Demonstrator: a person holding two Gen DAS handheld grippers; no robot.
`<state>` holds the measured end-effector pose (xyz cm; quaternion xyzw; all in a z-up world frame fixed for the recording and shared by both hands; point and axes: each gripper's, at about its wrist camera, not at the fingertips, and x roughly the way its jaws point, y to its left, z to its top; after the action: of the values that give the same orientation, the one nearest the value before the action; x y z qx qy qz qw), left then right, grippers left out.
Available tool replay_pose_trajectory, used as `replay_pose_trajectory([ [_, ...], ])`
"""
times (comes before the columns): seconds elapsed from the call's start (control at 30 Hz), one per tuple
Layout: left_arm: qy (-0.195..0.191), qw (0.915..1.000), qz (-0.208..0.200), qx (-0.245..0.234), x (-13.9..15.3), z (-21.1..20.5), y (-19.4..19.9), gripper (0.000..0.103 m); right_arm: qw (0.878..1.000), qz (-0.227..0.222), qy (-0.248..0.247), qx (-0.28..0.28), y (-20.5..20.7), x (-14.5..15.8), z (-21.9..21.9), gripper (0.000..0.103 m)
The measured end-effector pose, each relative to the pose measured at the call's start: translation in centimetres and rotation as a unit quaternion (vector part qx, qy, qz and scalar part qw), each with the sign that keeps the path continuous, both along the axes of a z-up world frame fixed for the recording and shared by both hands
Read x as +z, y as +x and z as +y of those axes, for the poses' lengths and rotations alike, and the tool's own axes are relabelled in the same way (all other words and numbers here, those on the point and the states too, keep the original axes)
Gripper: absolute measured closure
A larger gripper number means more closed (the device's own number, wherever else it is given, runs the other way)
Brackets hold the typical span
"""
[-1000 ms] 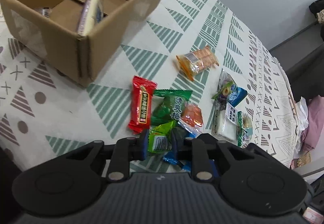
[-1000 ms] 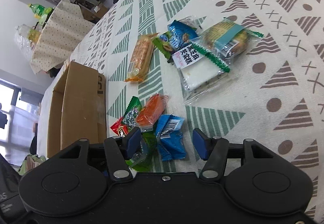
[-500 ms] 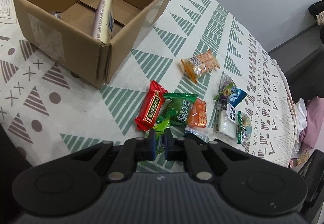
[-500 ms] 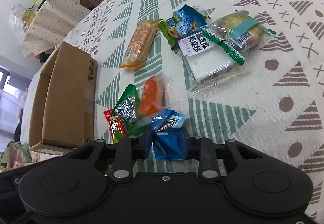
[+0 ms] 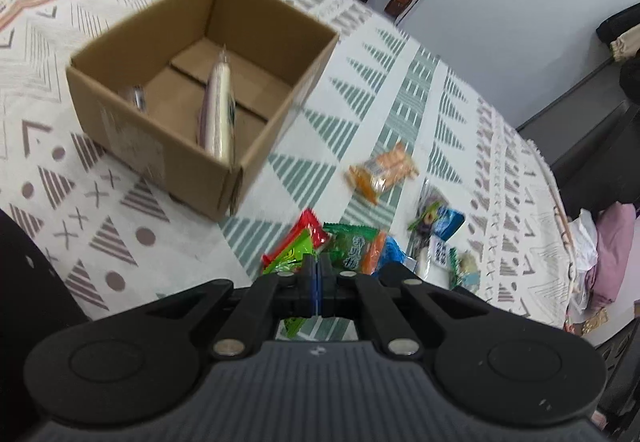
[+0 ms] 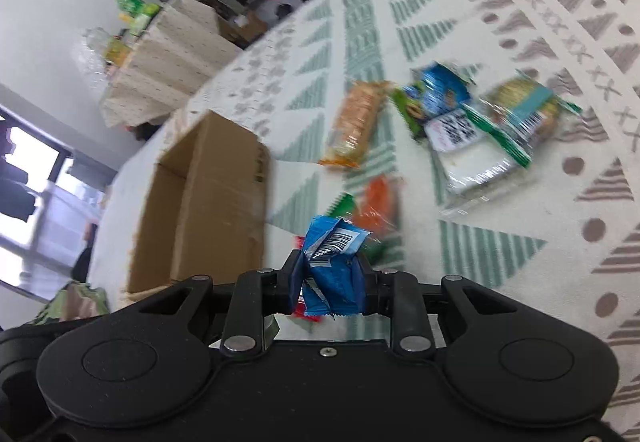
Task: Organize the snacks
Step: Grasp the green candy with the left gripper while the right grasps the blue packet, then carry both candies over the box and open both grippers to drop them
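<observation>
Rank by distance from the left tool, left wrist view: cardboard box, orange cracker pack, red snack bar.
1. Red snack bar, just ahead of the left tool, slightly left.
2. Orange cracker pack, farther ahead, to the right.
3. Cardboard box, farthest, upper left.

Bright, even indoor light; both wrist views motion-blurred and fisheye-warped.

Left wrist view: soft daylight, only a faint shadow under the cardboard box [image 5: 188, 114]; mild smear on the snack packets, the patterned tablecloth [image 5: 400, 90] bowing at the rim, black vignette in the corners. Right wrist view: heavier blur across the cloth and loose packets, the orange cracker packet [image 6: 356, 126] streaked; the blue packet [image 6: 332, 266] close to the lens stays fairly sharp, barcode legible. The window [image 6: 28, 170] at far left is blown out white. Gripper housings read dark and matte, with small glints on the screws.
</observation>
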<state>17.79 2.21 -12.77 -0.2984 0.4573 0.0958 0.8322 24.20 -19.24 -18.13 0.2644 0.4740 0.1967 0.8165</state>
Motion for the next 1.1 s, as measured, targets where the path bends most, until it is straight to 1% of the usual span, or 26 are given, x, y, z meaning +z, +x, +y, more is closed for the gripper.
replay_pose_trajectory([
  [0.1,0.007,0.9999,-0.014,0.004,1.3,0.3,-0.3,0.103,1.0,-0.017,0.016,0.008,-0.1,0.7,0.2,0.077],
  [0.3,0.022,0.9988,-0.041,0.013,3.8,1.3,-1.0,0.103,0.999,-0.039,0.029,0.021,-0.4,1.9,0.8,0.077],
  [0.53,0.046,0.9966,-0.063,0.025,5.8,3.0,-1.3,0.103,0.994,-0.089,0.041,0.051,-0.8,3.9,2.8,0.077],
  [0.77,0.061,0.9943,-0.076,0.044,6.9,5.6,-1.3,0.103,0.988,-0.123,0.057,0.074,-0.5,5.3,5.1,0.077],
  [0.87,0.064,0.9936,-0.079,0.051,7.1,6.8,-1.0,0.103,0.987,-0.12,0.075,0.08,-0.1,5.4,6.0,0.077],
  [0.97,0.07,0.993,-0.078,0.054,7.1,7.8,-0.5,0.103,0.985,-0.128,0.074,0.087,0.3,5.4,7.1,0.077],
  [1.1,0.072,0.993,-0.074,0.058,6.7,9.0,0.5,0.103,0.984,-0.127,0.08,0.092,1.0,5.1,8.3,0.077],
])
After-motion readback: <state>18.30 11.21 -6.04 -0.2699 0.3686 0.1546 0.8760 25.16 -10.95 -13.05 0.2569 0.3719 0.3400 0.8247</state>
